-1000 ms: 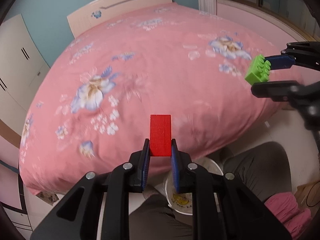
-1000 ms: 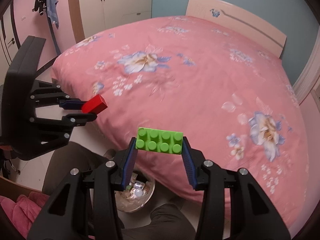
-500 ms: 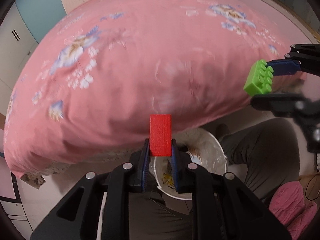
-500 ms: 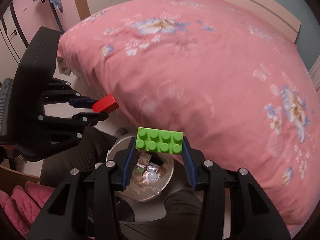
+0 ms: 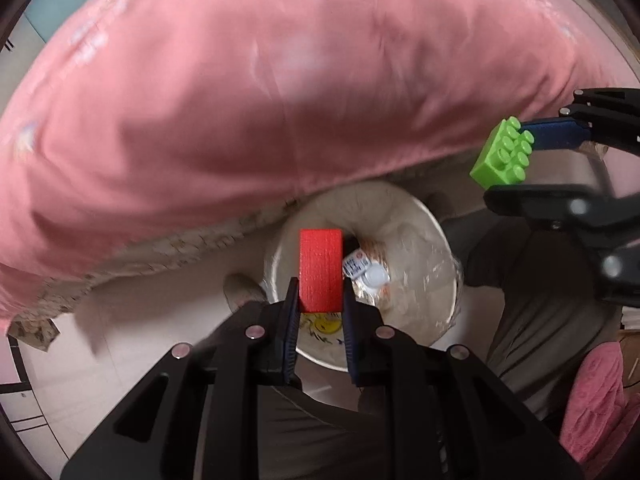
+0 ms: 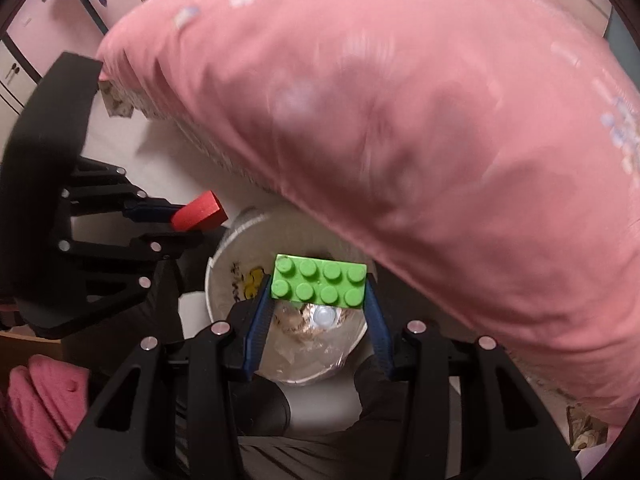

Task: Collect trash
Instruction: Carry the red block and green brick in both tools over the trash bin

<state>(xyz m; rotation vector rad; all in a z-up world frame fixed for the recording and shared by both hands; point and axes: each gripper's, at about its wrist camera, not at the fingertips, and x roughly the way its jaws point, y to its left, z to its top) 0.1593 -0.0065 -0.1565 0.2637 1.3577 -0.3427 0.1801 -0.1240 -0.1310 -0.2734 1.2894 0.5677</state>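
The red block [image 5: 321, 270] sits upright between the blue pads of the left gripper [image 5: 320, 300], clamped at its lower end with most of its length standing out past the fingertips. In the left wrist view it hangs directly over the open mouth of the white bin [image 5: 444, 240], near the bin's left rim. In the right wrist view the same red block [image 6: 198, 211] shows at the left, held by the left gripper [image 6: 188, 220] just outside and above the bin's upper left edge.

The green studded brick [image 6: 319, 286] is gripped by its two short ends in the right gripper [image 6: 319, 300], studs facing the camera, the jaws set wide to span its length. It sits over the bin [image 6: 224, 256], whose opening shows behind and below it. From the left wrist view the green studded brick [image 5: 503, 156] appears at the right, between a blue pad above and a black finger below of the right gripper [image 5: 516, 164], up and to the right of the bin rim.

Inside the bin lies crumpled wrapping and a small bottle with a white cap [image 5: 374, 276], with a clear plastic liner around the wall. A yellow cartoon print [image 6: 250, 280] marks the bin's inner wall.

The bin stands on a pale floor [image 5: 120, 332] beside the bed, whose pink quilt [image 5: 280, 100] bulges over it. The person's dark trouser legs [image 5: 540, 300] flank the bin, and a pink slipper [image 6: 44, 404] shows low at the edge
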